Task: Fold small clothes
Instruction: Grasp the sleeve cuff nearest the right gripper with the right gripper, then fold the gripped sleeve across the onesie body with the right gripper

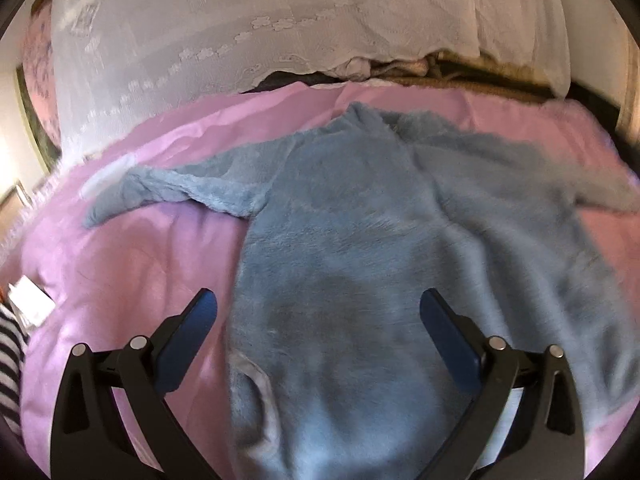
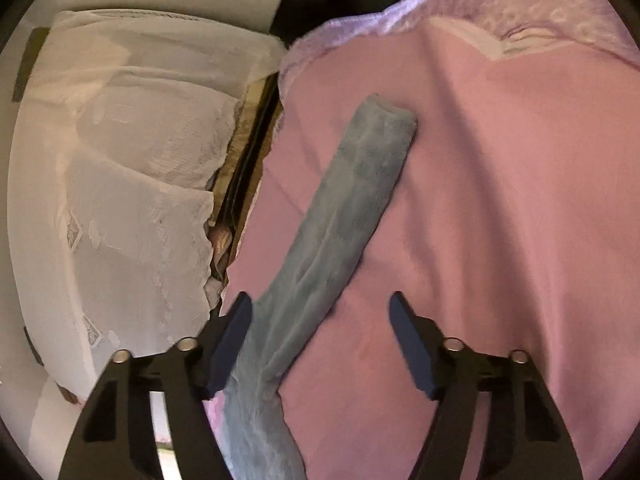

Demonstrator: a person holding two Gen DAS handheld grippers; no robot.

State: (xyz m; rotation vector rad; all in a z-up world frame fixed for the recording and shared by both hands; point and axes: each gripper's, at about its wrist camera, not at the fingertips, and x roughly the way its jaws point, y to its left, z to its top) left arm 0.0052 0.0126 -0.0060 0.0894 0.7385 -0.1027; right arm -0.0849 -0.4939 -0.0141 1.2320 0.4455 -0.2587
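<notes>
The blue fleece top [image 1: 360, 248] is lying spread out on the pink bedcover [image 1: 132, 264], neck end away from the left gripper [image 1: 318, 312] and body running under and ahead of it. That gripper is hovering with its jaws spread wide and nothing pinched between them; one finger is sitting over bare pink cover, the other over the fleece. One sleeve [image 1: 176, 196] is trailing off to the gripper's left, twisted along its length.

The right gripper [image 2: 320, 320] is facing along the other sleeve [image 2: 344, 216], which is stretching straight away from it to a cuff lying flat on the bedcover. Its jaws are standing apart, with the near part of the sleeve passing just inside one finger [image 2: 232, 344]; I cannot see any pad pressing on the cloth.

What is worrying me is the pick. The fleece is thick and slippery-looking, so a shallow pinch could be slipping off mid-fold, or the fingers could be catching the pink cover underneath and dragging it along. The twisted sleeve may be folding in lumpy. Beyond the bed edge, the white lace cloth [image 2: 132, 184] is hanging close enough to snag.
</notes>
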